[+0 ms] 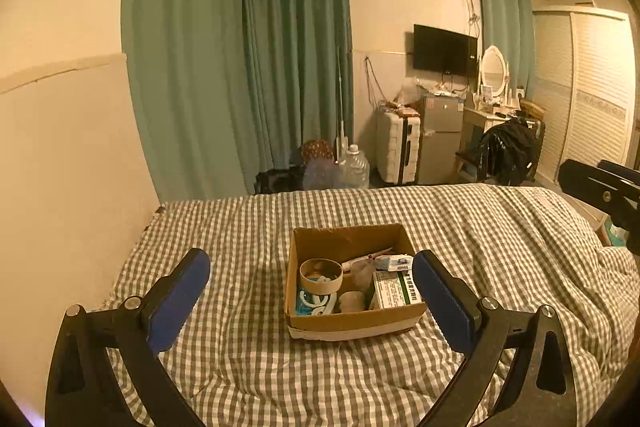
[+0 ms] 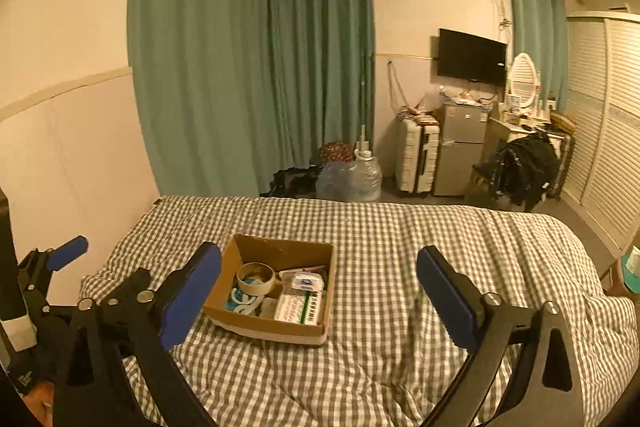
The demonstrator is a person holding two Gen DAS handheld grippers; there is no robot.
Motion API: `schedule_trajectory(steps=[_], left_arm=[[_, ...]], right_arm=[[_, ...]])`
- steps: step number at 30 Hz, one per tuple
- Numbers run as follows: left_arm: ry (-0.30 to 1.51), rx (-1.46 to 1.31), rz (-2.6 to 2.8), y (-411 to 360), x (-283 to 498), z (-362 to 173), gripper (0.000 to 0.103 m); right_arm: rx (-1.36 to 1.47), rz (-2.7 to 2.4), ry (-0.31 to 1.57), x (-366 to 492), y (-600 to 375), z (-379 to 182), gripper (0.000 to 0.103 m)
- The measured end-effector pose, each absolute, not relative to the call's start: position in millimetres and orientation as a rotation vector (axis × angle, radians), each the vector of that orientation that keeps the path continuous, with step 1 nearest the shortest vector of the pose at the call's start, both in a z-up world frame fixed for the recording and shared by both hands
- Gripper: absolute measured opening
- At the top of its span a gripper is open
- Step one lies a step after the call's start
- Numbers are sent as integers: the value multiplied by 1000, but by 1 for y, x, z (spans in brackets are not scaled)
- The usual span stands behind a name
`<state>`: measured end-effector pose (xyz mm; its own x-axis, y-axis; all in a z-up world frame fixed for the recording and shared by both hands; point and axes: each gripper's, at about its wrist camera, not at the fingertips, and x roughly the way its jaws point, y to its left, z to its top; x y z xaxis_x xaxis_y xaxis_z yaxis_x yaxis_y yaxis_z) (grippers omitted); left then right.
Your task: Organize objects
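Item: one open brown cardboard box [image 1: 352, 321], being kept on a grey-and-white checked bed cover [image 1: 480, 227], toward the side nearer the wall. All the small objects visible are being held inside it; nothing loose is being shown on the cover around it.

Contents, as counted from the two wrist views:
- one roll of beige tape [image 1: 321, 275], standing at the left of the box;
- one teal-and-white printed packet [image 1: 310, 301], lying under and in front of the roll;
- one white-and-green printed carton [image 1: 394, 289], lying at the right;
- one small white-and-blue carton [image 1: 394, 261], lying behind it;
- one thin white tube with a red mark [image 1: 366, 258], lying toward the back;
- pale translucent pieces in the middle, whose kind and number cannot be told.

Progress: the gathering is being judged as largely or wholly done, since every object seen is resting in the box. Anything left would be tidying inside the box or moving the box itself; this is only being inferred.

Tools: two hand-held grippers with blue pads. The left gripper [image 1: 312, 301] is being held spread wide, with nothing between its pads, above the cover with the box in front of it. The right gripper [image 2: 320, 297] is likewise being held wide apart and bare, with the box just inside its left pad in the view.
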<state>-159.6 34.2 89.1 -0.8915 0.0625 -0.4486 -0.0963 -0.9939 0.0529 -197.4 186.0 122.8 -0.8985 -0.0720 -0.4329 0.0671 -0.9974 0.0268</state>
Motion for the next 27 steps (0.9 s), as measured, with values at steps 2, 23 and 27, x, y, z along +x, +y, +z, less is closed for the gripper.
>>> schedule_trajectory(steps=[2,23,27], left_arm=[[123,-675,2982,34,-156,84,103],[49,-686,3071,55,-167,-18,103],[34,-718,3066,54,-171,-30,103]], right_arm=[[640,-3027,-23,-187,193,117,103],[773,-3080,56,-206,221,-45,103],[755,-3073,44,-207,224,-49,103]])
